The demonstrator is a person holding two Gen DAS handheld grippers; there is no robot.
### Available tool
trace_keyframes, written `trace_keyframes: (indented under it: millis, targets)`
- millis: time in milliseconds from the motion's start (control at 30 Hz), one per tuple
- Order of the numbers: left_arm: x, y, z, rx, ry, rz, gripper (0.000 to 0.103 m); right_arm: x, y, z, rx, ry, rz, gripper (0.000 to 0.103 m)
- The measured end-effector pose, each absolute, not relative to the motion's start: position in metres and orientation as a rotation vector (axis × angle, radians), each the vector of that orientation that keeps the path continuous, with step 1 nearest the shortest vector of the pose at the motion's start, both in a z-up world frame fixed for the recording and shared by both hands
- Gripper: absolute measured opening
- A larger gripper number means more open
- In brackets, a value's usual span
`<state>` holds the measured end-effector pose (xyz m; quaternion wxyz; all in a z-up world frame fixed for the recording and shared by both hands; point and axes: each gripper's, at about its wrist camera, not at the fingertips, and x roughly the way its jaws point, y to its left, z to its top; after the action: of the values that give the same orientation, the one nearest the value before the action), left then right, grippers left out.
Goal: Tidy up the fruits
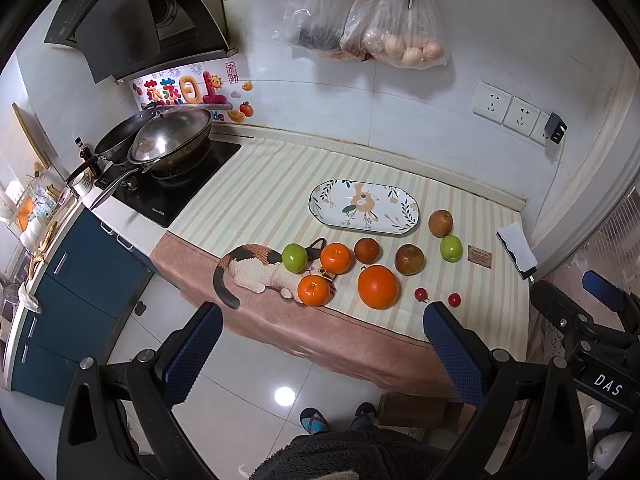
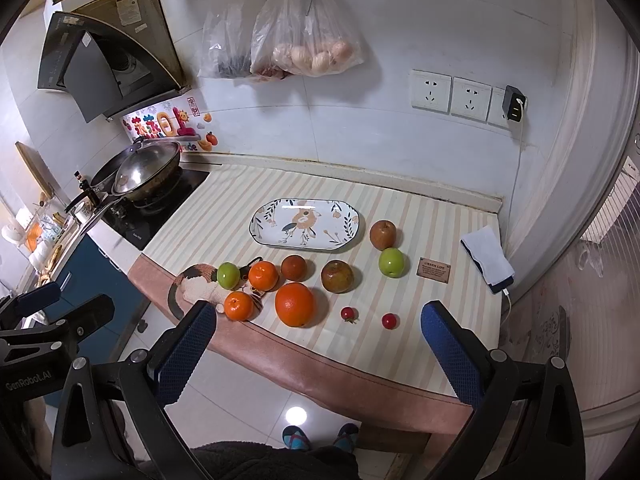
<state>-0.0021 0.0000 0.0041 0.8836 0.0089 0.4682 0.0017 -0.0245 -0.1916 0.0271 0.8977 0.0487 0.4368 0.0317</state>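
An empty oval floral plate (image 1: 364,209) (image 2: 306,223) lies on the striped tablecloth. In front of it lie several fruits: a big orange (image 1: 377,287) (image 2: 295,305), two small oranges (image 1: 313,290) (image 1: 335,258), two green apples (image 1: 295,257) (image 1: 451,248), brownish fruits (image 1: 409,259) (image 1: 440,223) (image 1: 366,250), and two cherry tomatoes (image 1: 421,294) (image 1: 454,300). My left gripper (image 1: 322,344) is open and empty, held before the table's front edge. My right gripper (image 2: 318,344) is open and empty too, likewise off the table.
A knitted cat mat (image 1: 256,266) lies under the left fruits. A phone with a white cloth (image 1: 517,249) lies at the table's right edge. A stove with a wok (image 1: 172,140) stands to the left. Bags (image 1: 404,28) hang on the wall.
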Motion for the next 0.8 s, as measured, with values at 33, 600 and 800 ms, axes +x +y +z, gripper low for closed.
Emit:
trace_keyframes:
  millis: [33,600,800]
  targets:
    - [-0.002,0.000,0.004,0.021,0.974,0.003,0.103,-0.025,-0.192,0.026,0.100,0.905,0.066,0.103]
    - [0.051,0.021,-0.025,0.080,0.979,0.216,0.103,0.029,-0.219,-0.021,0.223,0.985,0.099,0.103]
    - [0.091,0.037,-0.095,0.066,1.149,0.252,0.103,0.079,-0.199,-0.088,0.209,1.108,0.150,0.103]
